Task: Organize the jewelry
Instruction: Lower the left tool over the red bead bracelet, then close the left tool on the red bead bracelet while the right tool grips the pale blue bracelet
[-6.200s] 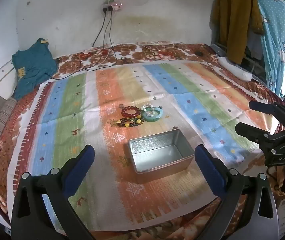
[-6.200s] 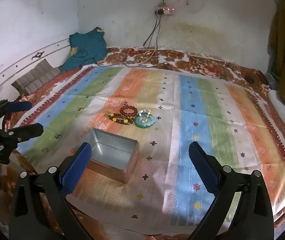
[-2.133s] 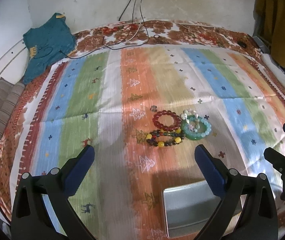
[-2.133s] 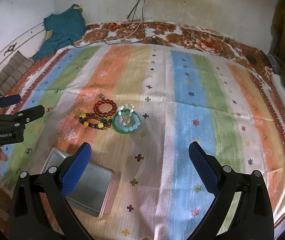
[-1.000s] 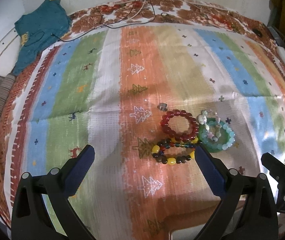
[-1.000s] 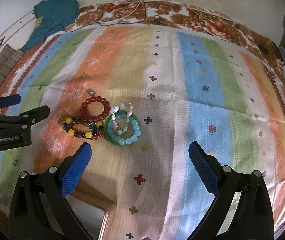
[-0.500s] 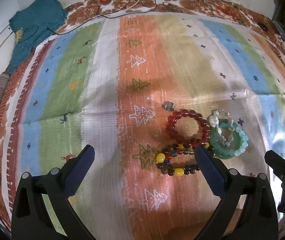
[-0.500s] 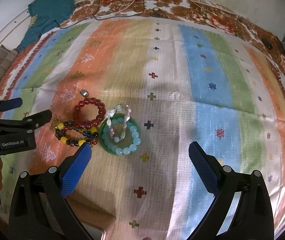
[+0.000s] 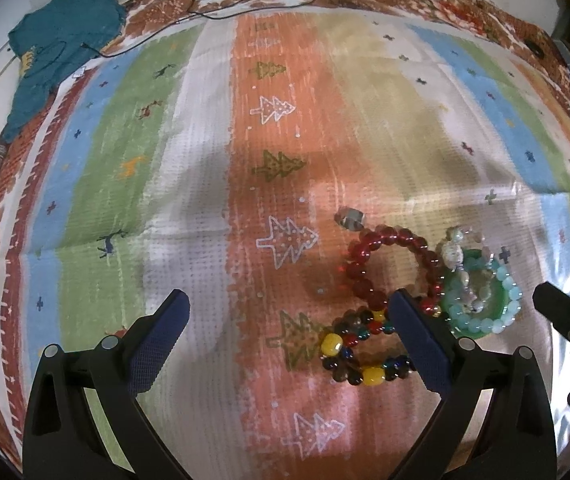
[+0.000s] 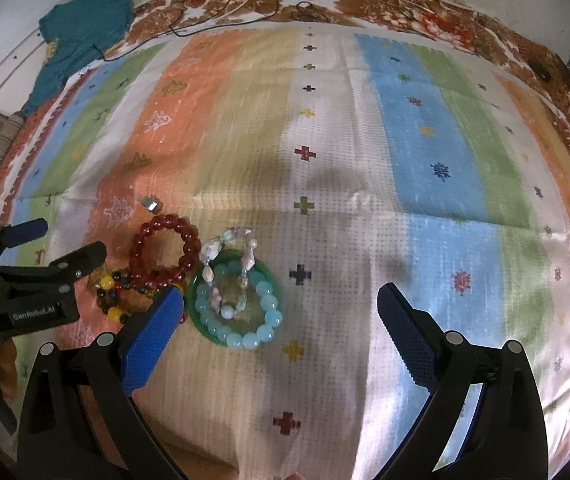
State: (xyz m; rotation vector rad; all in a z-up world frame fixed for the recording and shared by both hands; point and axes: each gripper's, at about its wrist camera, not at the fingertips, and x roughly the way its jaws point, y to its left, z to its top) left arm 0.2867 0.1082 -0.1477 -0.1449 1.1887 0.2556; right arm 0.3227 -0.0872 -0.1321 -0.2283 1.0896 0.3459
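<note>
My left gripper (image 9: 287, 322) hangs w/ jaws spread wide, nothing between them; its right pad sits in front of the multicolour bead bracelet (image 9: 359, 350). My right gripper (image 10: 281, 312) is likewise wide open & empty, left pad just beside the pale blue bead bracelet (image 10: 241, 320), which lies on a green bangle (image 10: 199, 296) w/ a mixed stone bracelet (image 10: 225, 264) across it. Red bead bracelet (image 9: 389, 268) touches that cluster; small silver ring (image 9: 350, 217) lies just beyond it. All rest on the striped cloth (image 9: 213, 184). Far back: teal garment (image 10: 81, 24) & cables (image 10: 245, 4).
</note>
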